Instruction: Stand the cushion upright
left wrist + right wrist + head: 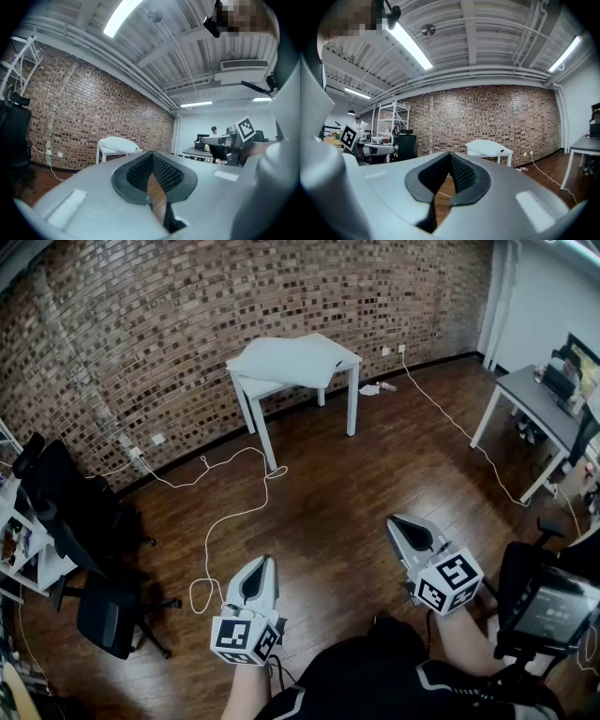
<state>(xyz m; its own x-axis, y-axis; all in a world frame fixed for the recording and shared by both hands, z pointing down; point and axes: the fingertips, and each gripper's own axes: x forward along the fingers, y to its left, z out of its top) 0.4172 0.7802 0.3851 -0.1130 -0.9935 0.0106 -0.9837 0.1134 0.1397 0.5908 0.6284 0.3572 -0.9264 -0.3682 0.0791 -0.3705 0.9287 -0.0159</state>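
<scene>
White cushion (286, 360): lying flat on a small white surface (352, 395) beside the brick wall (141, 324), covering most of its top. Left gripper (266, 560): jaws pressed together, nothing between them, held level above the wooden floor (328, 493), well apart from the cushion. Right gripper (393, 519): jaws likewise closed, empty, level. White cable (220, 524): trailing across the floor.

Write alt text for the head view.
A white cushion lies flat on a small white table beside a brick wall, at the far side of a dark wood floor. In the foreground, the left tongs and right tongs are shut and empty, far from the table.
</scene>
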